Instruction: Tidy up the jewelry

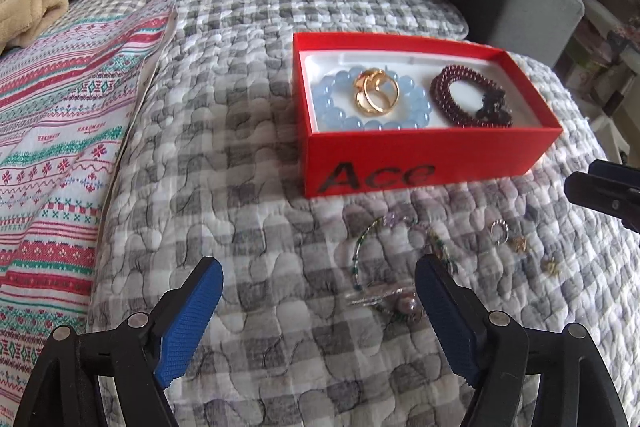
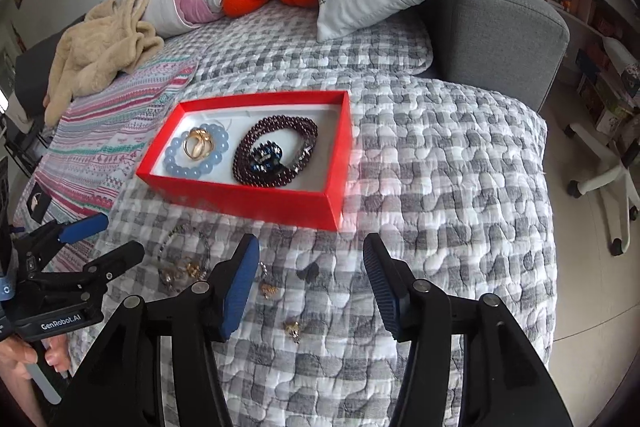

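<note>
1. You are holding the left gripper (image 1: 318, 311) with its jaws spread wide and nothing between them, hovering over the checked quilt (image 1: 224, 155) just left of the loose beaded strand (image 1: 384, 267).
2. You are holding the right gripper (image 2: 310, 285) equally released and empty, above the small loose pieces.
3. The red box (image 1: 420, 163) is sitting on the quilt beyond both grippers. It is already holding the blue bead bracelet (image 1: 340, 115), the gold rings (image 1: 378, 93) and the dark red bead bracelet (image 1: 452, 99). The remaining jewelry is lying on the quilt in front of the box.
4. Risk: the gold charm (image 2: 292, 330) and the small charm (image 2: 269, 289) are tiny and are resting on soft fabric. Wide pads are likely to pinch quilt with them or press them into a fold.
5. Risk: the beaded strand is lying tangled with other pieces; lifting it is likely to drag neighbours along and drop them short of the box.
6. Risk: the box is light-looking and unanchored; a nudge to its wall is likely to shift it or tip its contents.
7. The left wrist view is showing the strand's loop, a silver ring (image 1: 499, 230) and the box lettering.
8. The right wrist view is showing your hand (image 2: 24, 359) on the left gripper and a blue ornament (image 2: 267, 155) inside the dark red bracelet.
</note>
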Motion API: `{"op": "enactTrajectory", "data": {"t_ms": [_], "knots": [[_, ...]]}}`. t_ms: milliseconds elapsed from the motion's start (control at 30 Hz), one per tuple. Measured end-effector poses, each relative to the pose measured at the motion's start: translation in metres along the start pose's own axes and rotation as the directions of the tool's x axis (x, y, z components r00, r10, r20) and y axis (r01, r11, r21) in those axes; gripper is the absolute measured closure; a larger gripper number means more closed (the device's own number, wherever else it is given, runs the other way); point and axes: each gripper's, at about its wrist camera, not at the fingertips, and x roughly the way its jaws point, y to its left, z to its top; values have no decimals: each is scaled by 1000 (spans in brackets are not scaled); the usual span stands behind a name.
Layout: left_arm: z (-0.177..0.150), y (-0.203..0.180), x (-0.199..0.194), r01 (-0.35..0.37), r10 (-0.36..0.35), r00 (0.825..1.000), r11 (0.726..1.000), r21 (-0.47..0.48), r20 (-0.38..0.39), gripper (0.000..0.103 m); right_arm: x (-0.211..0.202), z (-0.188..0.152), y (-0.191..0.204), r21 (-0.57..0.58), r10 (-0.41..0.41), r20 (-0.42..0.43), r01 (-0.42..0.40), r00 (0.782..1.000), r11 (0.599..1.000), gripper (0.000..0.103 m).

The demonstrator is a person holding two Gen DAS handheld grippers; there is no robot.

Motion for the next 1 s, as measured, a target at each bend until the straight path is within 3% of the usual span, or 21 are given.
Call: {"op": "enactTrajectory", "data": {"t_ms": [167, 267, 433, 567, 767, 1000], "knots": [[-8, -6, 5, 29, -28, 999, 998, 57, -24, 21, 4, -20, -6, 1, -27, -66, 27, 997, 1000, 46], [-3, 2, 12, 56, -56, 998, 998, 24, -35, 24, 8, -26, -11, 8, -34, -87, 35, 996, 999, 46], [10, 15, 30, 138, -144, 987, 987, -81, -71, 56, 14, -28, -19, 51, -40, -117, 46, 992, 998, 46], [17, 7, 38, 163, -168, 982, 984, -66, -82, 68, 18, -27, -21, 79, -21, -131, 32, 991, 996, 46], [22, -5, 47, 142, -145, 985, 989, -36, -94, 99, 23, -25, -15, 74, -8, -138, 18, 990, 997, 46], [19, -18, 27, 181, -181, 982, 983, -13, -54, 103, 25, -24, -11, 89, 17, -138, -5, 990, 996, 46]]}}
